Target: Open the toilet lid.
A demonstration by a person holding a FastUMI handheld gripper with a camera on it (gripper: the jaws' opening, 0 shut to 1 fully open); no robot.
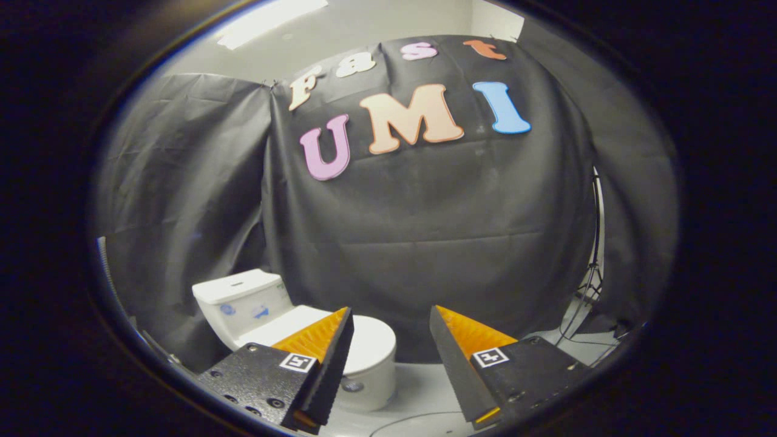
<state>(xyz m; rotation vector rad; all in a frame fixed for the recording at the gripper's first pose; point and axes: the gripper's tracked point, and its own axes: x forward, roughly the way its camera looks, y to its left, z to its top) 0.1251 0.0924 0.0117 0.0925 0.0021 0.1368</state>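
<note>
A white toilet (364,364) stands on the pale floor against the black cloth wall, with its tank (240,297) at the back. Its lid (373,343) lies flat down over the bowl. My gripper (391,318) is open, with nothing between its fingers. It hovers well short of the toilet. The left finger (331,352) overlaps the near side of the lid and bowl in the picture, hiding part of them. The right finger (452,346) stands to the right of the bowl over bare floor.
Black cloth (425,243) hangs behind and to the left of the toilet. A thin stand with cables (586,291) rises at the far right, and a cable (419,419) trails over the pale floor (419,382) just ahead of the fingers.
</note>
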